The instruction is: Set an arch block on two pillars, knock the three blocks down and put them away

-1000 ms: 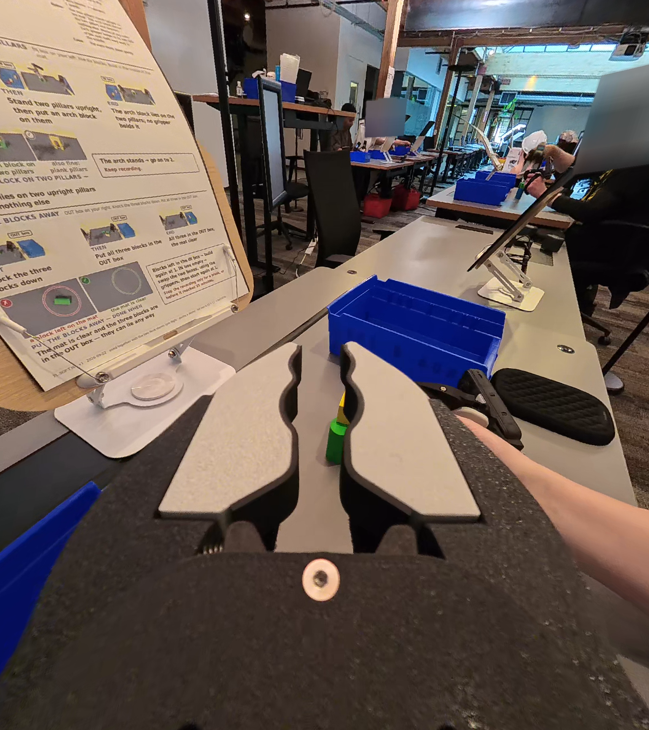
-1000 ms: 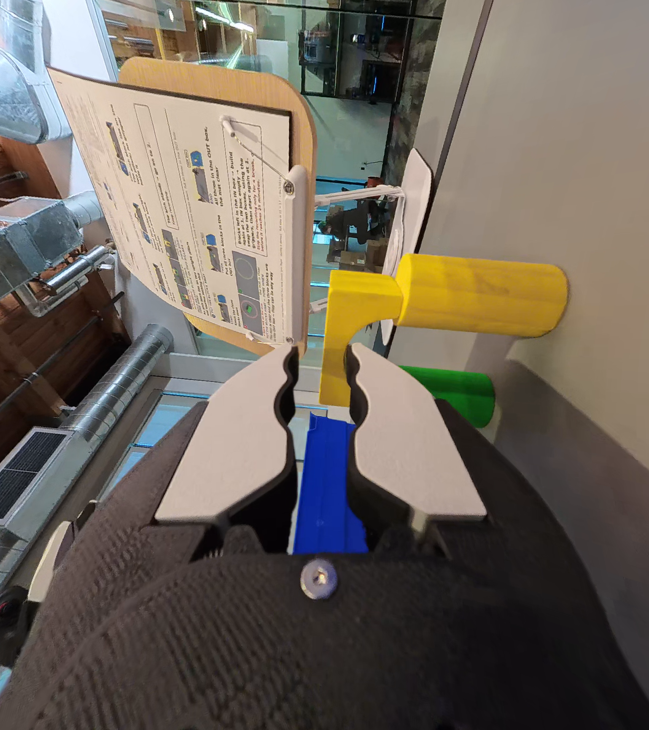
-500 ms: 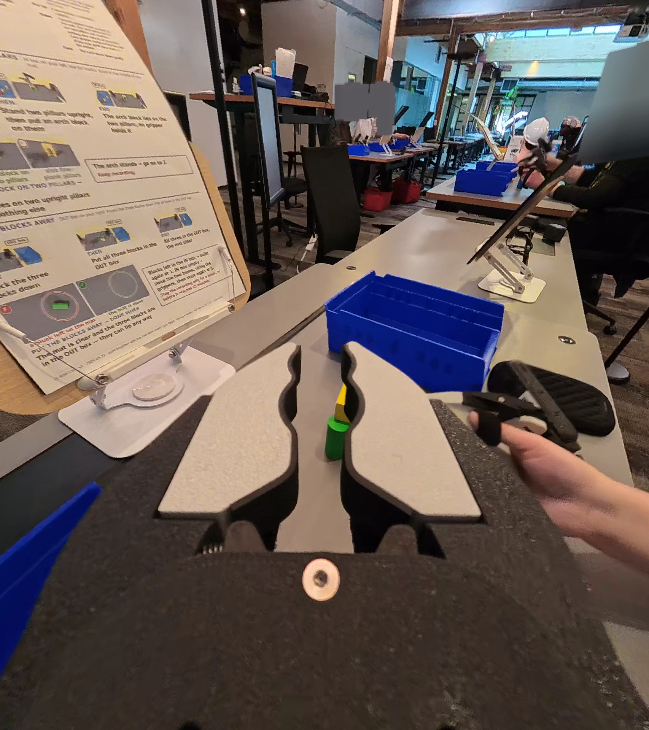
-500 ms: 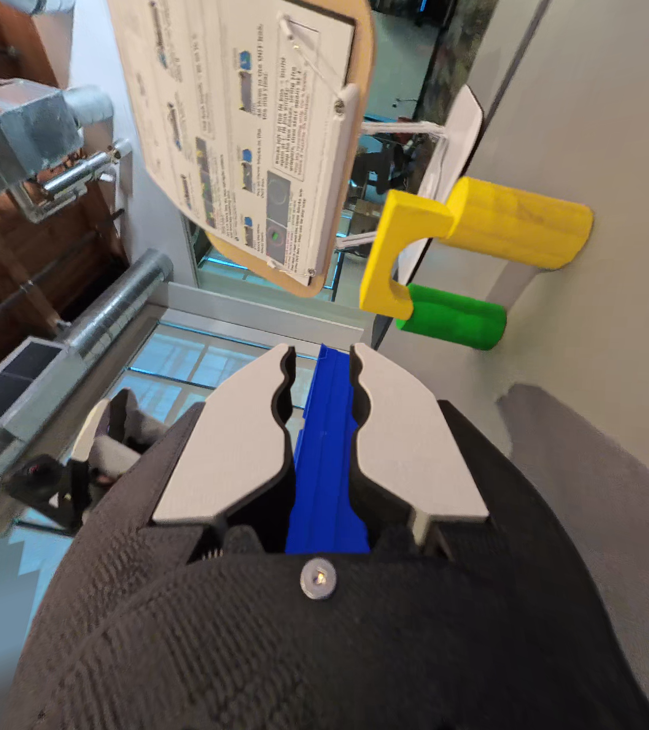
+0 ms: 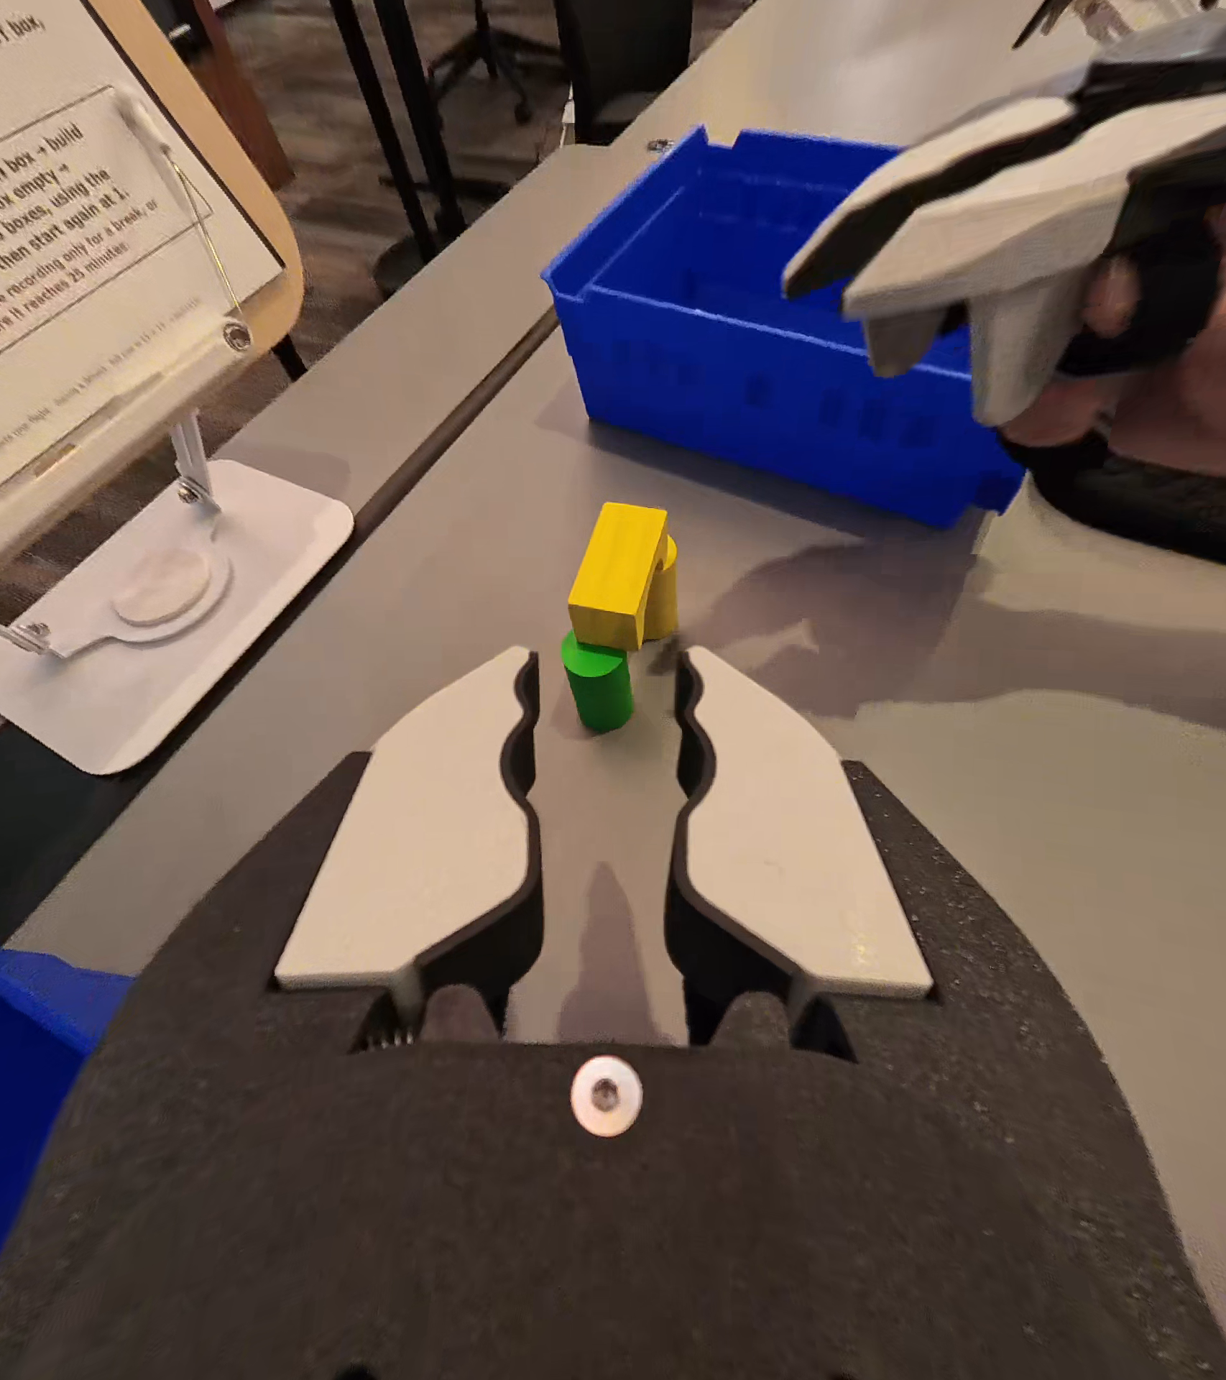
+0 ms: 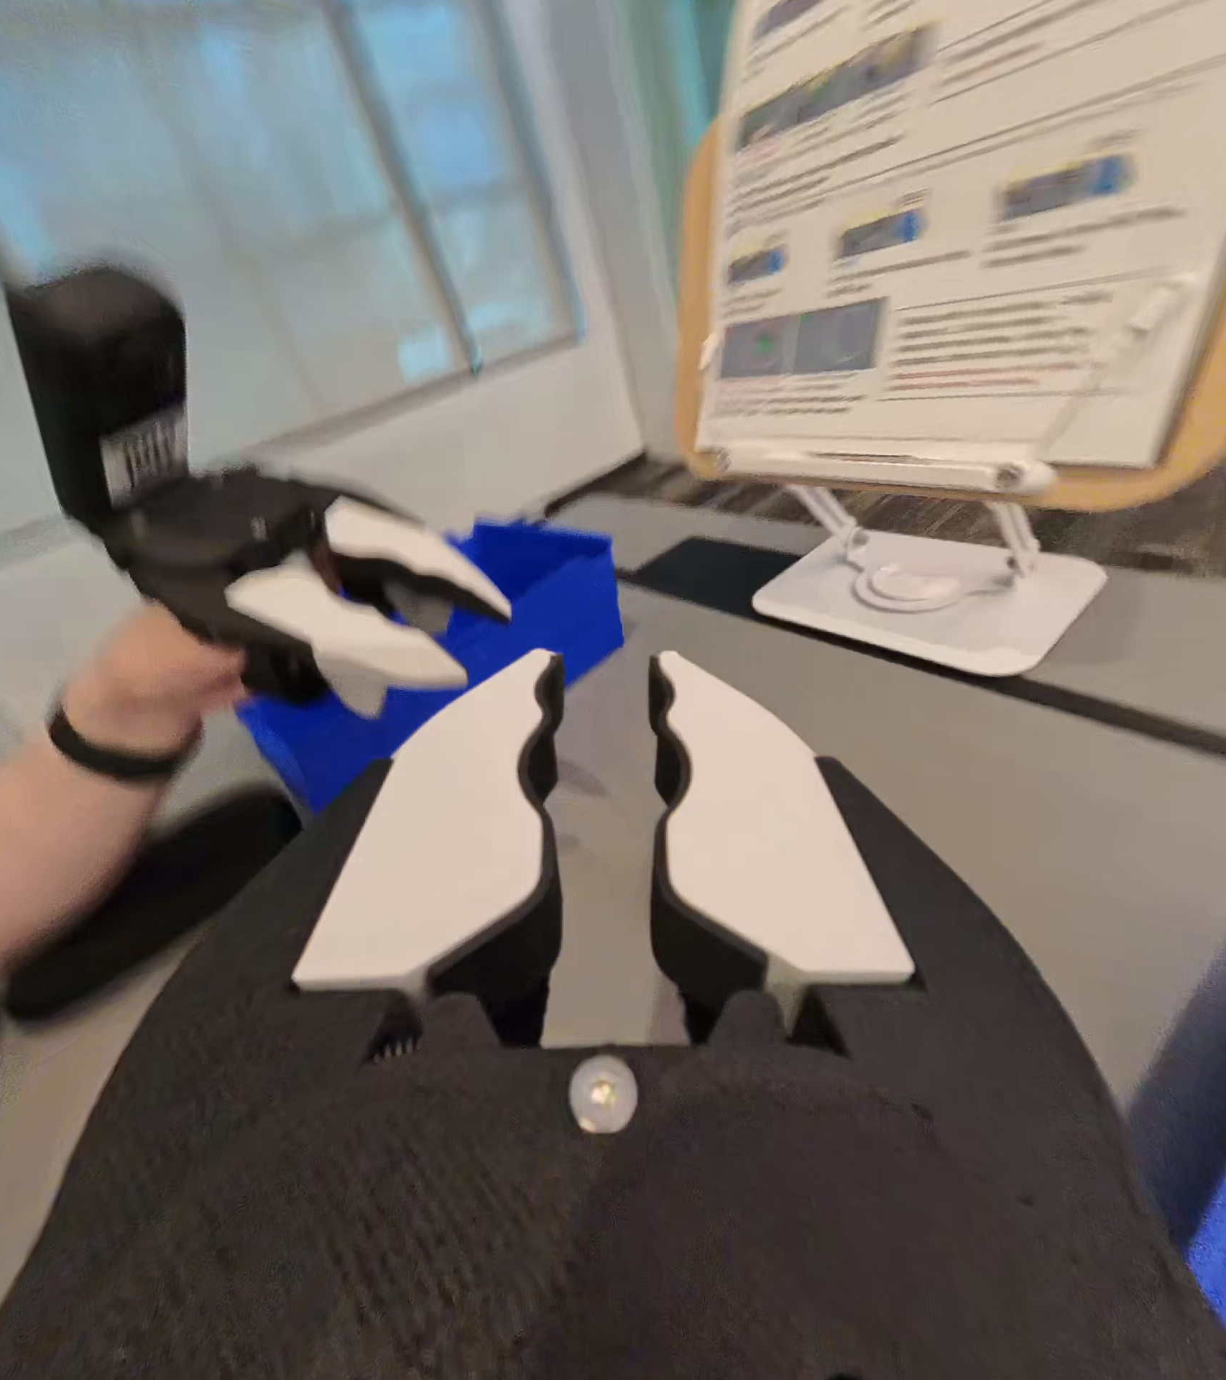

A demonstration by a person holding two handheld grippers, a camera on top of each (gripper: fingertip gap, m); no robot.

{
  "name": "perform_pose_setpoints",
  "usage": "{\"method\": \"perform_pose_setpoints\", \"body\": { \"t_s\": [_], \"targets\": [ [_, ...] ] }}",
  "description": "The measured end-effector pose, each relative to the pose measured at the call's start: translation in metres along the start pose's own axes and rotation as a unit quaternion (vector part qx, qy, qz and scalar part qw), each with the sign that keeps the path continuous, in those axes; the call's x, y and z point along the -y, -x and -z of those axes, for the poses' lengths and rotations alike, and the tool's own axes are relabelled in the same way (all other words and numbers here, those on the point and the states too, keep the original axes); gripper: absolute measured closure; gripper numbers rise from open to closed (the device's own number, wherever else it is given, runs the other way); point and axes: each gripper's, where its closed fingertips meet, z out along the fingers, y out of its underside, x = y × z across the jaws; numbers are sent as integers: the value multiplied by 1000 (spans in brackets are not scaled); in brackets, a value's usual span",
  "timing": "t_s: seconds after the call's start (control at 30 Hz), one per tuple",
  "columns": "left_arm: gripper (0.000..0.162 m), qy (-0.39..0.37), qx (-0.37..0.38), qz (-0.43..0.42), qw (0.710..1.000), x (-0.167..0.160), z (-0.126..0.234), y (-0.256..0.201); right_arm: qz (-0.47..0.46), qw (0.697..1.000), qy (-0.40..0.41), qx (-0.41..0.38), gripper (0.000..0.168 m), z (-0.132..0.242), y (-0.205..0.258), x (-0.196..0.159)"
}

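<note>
Grey tabletop (image 5: pixel 1043 821) carries the standing arch: yellow arch block (image 5: pixel 621 575) on a green pillar (image 5: pixel 599 691) and a yellow one, running near to far. Left gripper (image 5: pixel 606 664) (jaws parted, empty) sits just before it; right gripper (image 5: pixel 894 299), half-open and empty, hovers farther right.

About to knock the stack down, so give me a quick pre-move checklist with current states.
1. Arch block rests on green pillar and yellow pillar: ok.
2. No gripper holds the arch block: ok.
3. Left gripper open, empty: ok.
4. Right gripper open, empty: ok.
5. Blue box empty: cannot tell, right gripper hides part.
</note>
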Motion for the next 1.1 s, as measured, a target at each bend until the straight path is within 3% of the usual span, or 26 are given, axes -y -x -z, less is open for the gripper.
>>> {"method": "perform_pose_setpoints", "body": {
  "t_s": [0.07,0.2,0.37,0.5,0.73,1.1],
  "targets": [
    [127,-15,1,15,1000,10,1,4,117,988,87,56,141,-13,-1,-12],
    [125,-36,-11,29,999,30,11,13,292,910,268,121,128,-31,-21,-56],
    [124,-47,-6,49,998,24,15,26,331,865,335,173,125,-54,-38,-77],
    [124,-14,-7,50,999,6,8,32,355,832,378,196,125,-62,-44,-86],
    [123,8,-15,57,998,-7,-5,36,365,802,421,216,125,-62,-44,-105],
    [123,15,-16,45,999,-7,-10,32,353,811,424,195,134,-68,-48,-107]
  ]
}}
